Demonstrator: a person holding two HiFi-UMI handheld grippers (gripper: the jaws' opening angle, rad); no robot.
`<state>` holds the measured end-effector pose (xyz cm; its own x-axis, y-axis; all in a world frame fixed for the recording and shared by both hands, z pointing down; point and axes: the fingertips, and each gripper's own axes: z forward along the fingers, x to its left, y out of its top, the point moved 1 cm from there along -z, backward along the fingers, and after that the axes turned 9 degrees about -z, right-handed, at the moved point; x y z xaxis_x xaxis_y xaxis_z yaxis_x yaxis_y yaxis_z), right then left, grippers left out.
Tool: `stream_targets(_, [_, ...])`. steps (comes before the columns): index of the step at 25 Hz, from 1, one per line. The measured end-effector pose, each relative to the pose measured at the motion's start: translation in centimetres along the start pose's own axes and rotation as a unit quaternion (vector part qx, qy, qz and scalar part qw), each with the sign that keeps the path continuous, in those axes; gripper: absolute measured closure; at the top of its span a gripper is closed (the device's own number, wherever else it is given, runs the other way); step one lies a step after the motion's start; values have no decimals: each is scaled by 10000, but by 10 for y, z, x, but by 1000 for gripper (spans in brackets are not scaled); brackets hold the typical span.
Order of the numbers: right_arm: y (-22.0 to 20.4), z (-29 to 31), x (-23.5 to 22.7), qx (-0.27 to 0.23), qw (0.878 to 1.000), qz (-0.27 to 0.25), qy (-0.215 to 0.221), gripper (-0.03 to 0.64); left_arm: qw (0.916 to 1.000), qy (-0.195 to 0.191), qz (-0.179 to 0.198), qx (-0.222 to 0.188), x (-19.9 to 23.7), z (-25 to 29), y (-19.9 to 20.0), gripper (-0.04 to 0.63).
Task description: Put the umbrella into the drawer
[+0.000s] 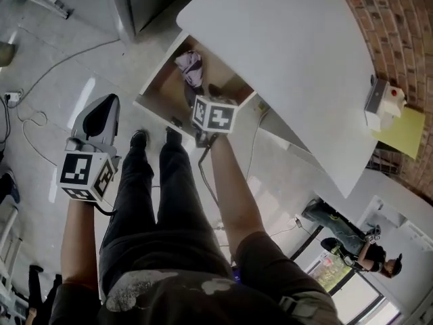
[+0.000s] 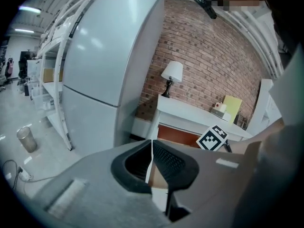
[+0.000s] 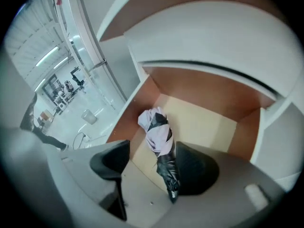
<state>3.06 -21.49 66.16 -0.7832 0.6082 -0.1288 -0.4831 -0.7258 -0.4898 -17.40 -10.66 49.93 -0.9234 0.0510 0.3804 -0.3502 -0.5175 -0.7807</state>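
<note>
So the umbrella is already lying in the open drawer, flat on its floor; the lilac bundled end points toward the back, the black end toward the front, and it sits closer to the left wall in the right gripper view. The right gripper hangs over the drawer pointing steeply down, with its jaws spread wide. The umbrella shows in the gap between them, but the pads aren't pressing on it, so nothing's held.

The left gripper is off to the side over the floor, well clear of the drawer; its jaws are pressed together with only a thin slit between the pads and nothing in them.

The drawer sticks out from under the front edge of the white counter. Near the counter's back edge by the brick wall there's a lamp, a small box and a yellow sheet. From the head view you mostly get the person's dark trousers and both forearms.
</note>
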Motion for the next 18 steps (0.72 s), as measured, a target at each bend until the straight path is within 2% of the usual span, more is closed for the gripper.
stream_targets(8, [13,-98,19,-836,9943,663,-18,310,9947,-867,543,83,-42,-17,32,577])
stream_targets(12, [28,-159,28,-1411,9877,679,-42,311,9891,-1235,789,148,-67,-28,47,578])
stream_targets(16, [38,-215,22,-1754,9820,670,-199,319,9853,-1453,880,179,-89,-38,60,578])
stream_targets(18, [43,-241,12,-1923,9780,731,-335,362,9829,-1558,972,158,-104,-42,68,578])
